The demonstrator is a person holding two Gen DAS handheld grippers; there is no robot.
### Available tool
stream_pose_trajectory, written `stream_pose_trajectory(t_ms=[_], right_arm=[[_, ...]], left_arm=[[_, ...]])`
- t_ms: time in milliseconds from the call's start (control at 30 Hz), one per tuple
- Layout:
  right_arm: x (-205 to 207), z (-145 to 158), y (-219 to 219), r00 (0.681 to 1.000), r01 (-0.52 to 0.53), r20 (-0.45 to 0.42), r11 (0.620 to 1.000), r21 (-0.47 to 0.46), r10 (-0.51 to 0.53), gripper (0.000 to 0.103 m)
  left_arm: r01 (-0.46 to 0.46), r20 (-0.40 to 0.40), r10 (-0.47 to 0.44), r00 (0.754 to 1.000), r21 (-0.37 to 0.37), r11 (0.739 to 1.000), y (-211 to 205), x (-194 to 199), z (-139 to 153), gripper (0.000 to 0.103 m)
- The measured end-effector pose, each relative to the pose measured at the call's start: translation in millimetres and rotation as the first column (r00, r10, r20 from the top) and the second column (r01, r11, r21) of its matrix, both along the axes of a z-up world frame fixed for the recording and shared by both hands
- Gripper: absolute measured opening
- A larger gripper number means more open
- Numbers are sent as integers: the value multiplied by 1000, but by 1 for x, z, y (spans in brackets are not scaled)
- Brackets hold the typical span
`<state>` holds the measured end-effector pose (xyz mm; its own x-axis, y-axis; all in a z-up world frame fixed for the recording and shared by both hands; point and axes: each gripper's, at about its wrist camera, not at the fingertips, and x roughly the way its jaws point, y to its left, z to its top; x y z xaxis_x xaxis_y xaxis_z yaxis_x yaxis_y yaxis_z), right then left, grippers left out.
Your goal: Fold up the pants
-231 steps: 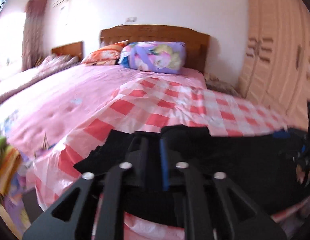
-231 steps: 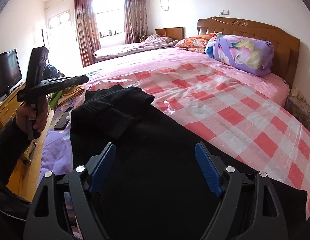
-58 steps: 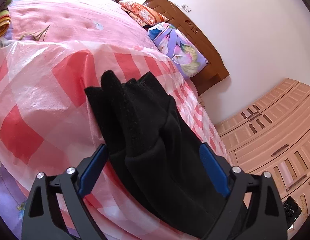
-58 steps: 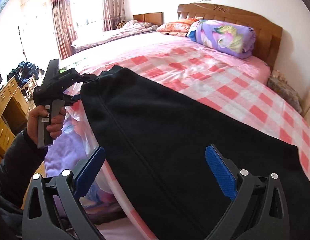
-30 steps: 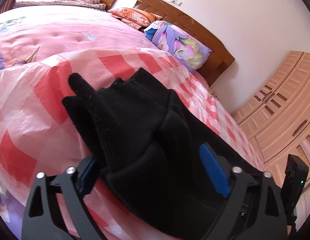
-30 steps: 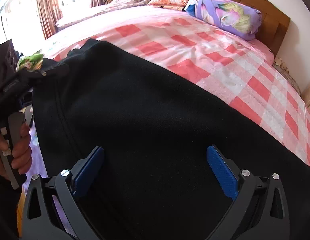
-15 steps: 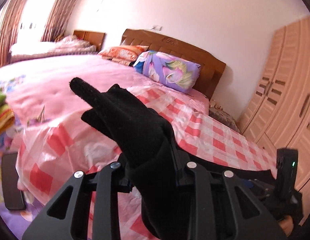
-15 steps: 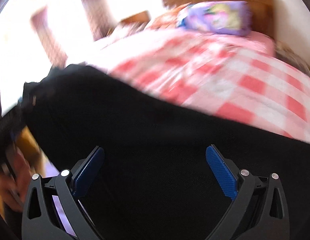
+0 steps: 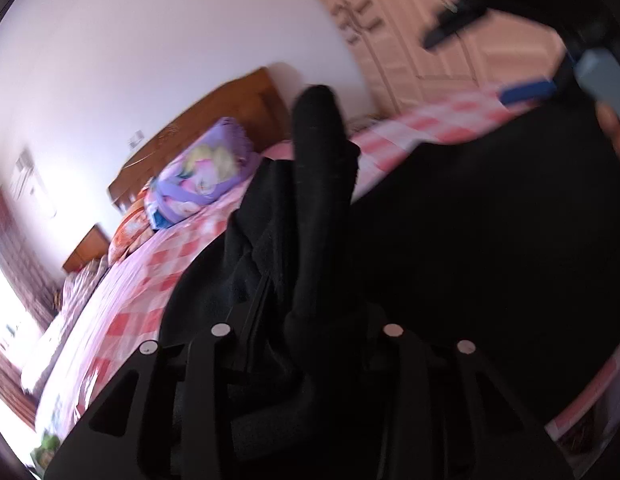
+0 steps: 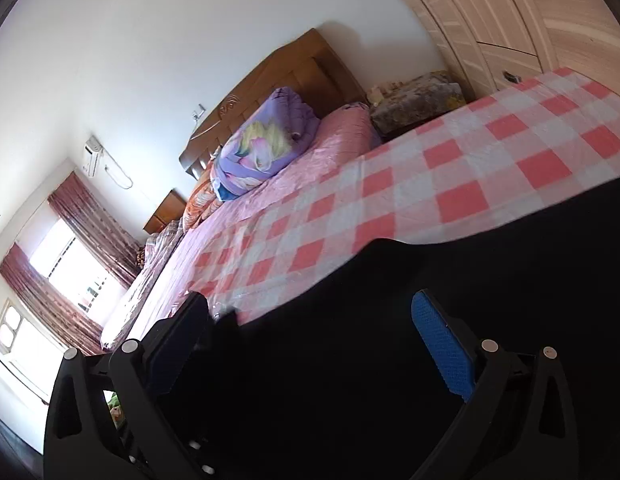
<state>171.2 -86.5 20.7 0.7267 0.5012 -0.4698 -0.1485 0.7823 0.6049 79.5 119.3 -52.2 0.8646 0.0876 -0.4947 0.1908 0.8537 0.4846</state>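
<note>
Pants (image 9: 489,240), black and single, lie spread over the checked cover (image 10: 449,168) of the bed (image 10: 341,136), filling the near half of both wrist views. One bunched end rises between the jaws of the left hand-held gripper (image 9: 310,332), a dark finger of cloth sticking up past it; those jaws are opening, with the fabric between them and, as far as the blurred view shows, gripped. The right hand-held gripper (image 10: 313,336) stands wide apart over the flat black cloth, its blue pads (image 10: 441,348) clear of it. Beyond the pants lie one rolled floral quilt (image 10: 262,148) and an orange pillow (image 10: 198,204) by the wooden headboard (image 10: 286,72). A wardrobe (image 10: 529,8) stands beside the bed. No writing is readable.
</note>
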Motion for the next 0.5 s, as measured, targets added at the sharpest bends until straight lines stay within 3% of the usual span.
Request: stream_pose_trajectory(t_ms=[33, 67, 133, 167, 267, 300, 400, 467, 500], right_arm=[[-1, -4, -4, 1000, 0, -16, 1000, 5, 0, 99], [-1, -9, -7, 1000, -3, -28, 1000, 6, 3, 99], [-5, -14, -7, 999, -15, -37, 1000, 2, 15, 99], [-8, -14, -6, 999, -28, -35, 1000, -1, 28, 99], [-9, -10, 12, 994, -112, -9, 994, -10, 112, 99], [-10, -6, 22, 987, -161, 1, 987, -16, 161, 99], [-19, -4, 52, 954, -299, 4, 954, -34, 299, 93], [-28, -13, 74, 920, -392, -25, 920, -9, 392, 75], [-32, -20, 86, 902, -429, -58, 903, 11, 429, 74]], left_arm=[[53, -33, -52, 998, 25, 998, -10, -3, -12, 55], [95, -38, -93, 995, 41, 995, -18, -10, -18, 69], [147, 19, -149, 989, 83, 986, -26, -33, -18, 84], [207, 32, -210, 977, 69, 976, -23, -51, -13, 96], [291, 44, -289, 956, -33, 956, 2, -86, 2, 98], [276, 46, -273, 961, -67, 959, 12, -90, 6, 98], [106, 61, -95, 994, -201, 974, 69, -90, 18, 98], [-73, 63, 94, 994, -285, 956, 116, -83, 21, 98], [-122, 52, 145, 988, -310, 943, 131, -81, 20, 98]])
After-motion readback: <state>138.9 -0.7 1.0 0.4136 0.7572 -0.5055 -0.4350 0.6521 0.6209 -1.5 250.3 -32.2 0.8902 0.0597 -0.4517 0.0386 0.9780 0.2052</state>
